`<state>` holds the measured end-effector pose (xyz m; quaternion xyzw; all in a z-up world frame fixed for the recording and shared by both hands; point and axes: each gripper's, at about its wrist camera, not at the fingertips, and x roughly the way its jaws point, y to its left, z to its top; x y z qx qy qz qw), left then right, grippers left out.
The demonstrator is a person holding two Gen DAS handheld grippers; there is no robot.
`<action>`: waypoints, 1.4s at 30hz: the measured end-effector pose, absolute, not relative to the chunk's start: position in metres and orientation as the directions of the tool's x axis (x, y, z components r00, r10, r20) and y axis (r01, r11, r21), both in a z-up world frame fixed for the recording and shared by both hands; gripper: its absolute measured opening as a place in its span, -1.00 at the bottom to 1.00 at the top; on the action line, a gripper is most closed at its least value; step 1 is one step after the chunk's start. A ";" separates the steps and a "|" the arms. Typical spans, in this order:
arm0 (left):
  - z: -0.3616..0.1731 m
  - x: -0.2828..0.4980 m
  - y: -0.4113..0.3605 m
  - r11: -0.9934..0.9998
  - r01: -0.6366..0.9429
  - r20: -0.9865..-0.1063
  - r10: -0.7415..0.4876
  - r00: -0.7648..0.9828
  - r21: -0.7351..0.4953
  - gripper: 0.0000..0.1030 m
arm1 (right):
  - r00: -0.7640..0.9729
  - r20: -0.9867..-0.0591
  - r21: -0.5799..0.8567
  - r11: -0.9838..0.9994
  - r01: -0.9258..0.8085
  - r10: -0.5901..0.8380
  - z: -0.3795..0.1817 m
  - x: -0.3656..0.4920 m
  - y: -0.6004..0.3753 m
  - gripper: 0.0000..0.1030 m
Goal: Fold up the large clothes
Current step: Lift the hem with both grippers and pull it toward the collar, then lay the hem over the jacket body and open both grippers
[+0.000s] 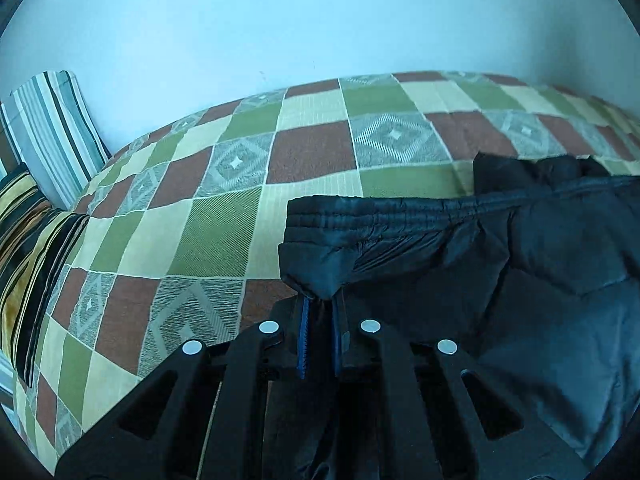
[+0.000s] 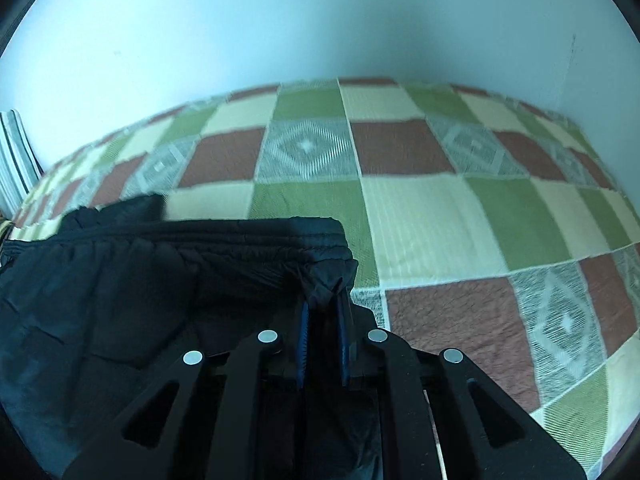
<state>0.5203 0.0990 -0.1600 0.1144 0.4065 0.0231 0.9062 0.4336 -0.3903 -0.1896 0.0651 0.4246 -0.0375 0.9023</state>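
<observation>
Left hand-held gripper (image 1: 320, 308), right hand-held gripper (image 2: 324, 308) pinch dark garment (image 1: 500, 280) corners.

We see the dark padded garment with an elastic waistband (image 1: 460, 248) lying on the patchwork-checked bedspread (image 1: 224, 224), stretched between our two tools. The left gripper (image 1: 320, 304) pinches its left corner; the right gripper (image 2: 324, 304) pinches its right corner. Behind the bedspread stands the plain pale wall (image 1: 320, 28). At the far left, a striped cushion (image 1: 56, 136) leans against that wall, with a striped, banded pillow (image 1: 32, 256) before it.
</observation>
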 end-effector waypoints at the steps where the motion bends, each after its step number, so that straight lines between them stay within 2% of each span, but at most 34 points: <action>1: -0.166 0.522 0.097 0.971 0.052 -0.732 0.139 0.667 0.231 -0.82 | 0.629 -0.777 0.085 0.988 0.126 -0.013 -0.194 0.436 -0.390 -0.76; 11: -0.199 0.537 0.092 0.969 0.057 -0.754 0.151 0.639 0.242 -0.78 | 0.606 -0.795 0.082 0.985 0.152 -0.027 -0.211 0.441 -0.395 -0.61; 14: -0.187 0.533 0.094 0.968 0.033 -0.745 0.168 0.646 0.247 -0.58 | 0.604 -0.796 0.079 0.982 0.171 -0.041 -0.205 0.439 -0.397 -0.35; 15: -0.181 0.529 0.096 0.967 0.015 -0.739 0.184 0.648 0.254 -0.42 | 0.601 -0.797 0.069 0.979 0.192 -0.062 -0.200 0.436 -0.399 -0.19; 16: -0.174 0.524 0.098 0.968 -0.002 -0.733 0.192 0.653 0.252 -0.33 | 0.601 -0.796 0.063 0.977 0.206 -0.075 -0.196 0.434 -0.400 -0.14; 21: -0.133 0.490 0.094 0.985 -0.042 -0.704 0.148 0.695 0.166 -0.17 | 0.681 -0.724 0.077 0.968 0.238 -0.110 -0.153 0.403 -0.377 -0.14; 26: -0.109 0.466 0.048 1.000 0.018 -0.703 -0.001 0.711 0.017 -0.13 | 0.743 -0.669 0.132 0.978 0.161 -0.032 -0.125 0.388 -0.325 -0.09; 29: -0.116 0.464 0.012 0.998 0.063 -0.709 -0.042 0.704 0.004 -0.12 | 0.739 -0.674 0.140 0.985 0.099 0.022 -0.128 0.394 -0.286 -0.08; 32: -0.136 0.469 -0.015 0.998 0.057 -0.732 -0.052 0.679 -0.018 -0.12 | 0.719 -0.693 0.129 0.990 0.064 0.044 -0.144 0.402 -0.259 -0.08; 34: -0.152 0.473 -0.025 0.999 0.041 -0.746 -0.016 0.666 0.015 -0.12 | 0.713 -0.701 0.090 0.994 0.067 0.016 -0.157 0.404 -0.250 -0.07; 37: -0.171 0.477 -0.028 0.998 0.035 -0.759 0.011 0.651 0.045 -0.12 | 0.677 -0.736 0.073 0.994 0.078 0.001 -0.181 0.413 -0.246 0.09; 42: -0.196 0.481 -0.031 0.995 0.047 -0.748 0.037 0.662 0.090 -0.11 | 0.671 -0.740 0.033 0.995 0.097 -0.041 -0.199 0.419 -0.241 0.11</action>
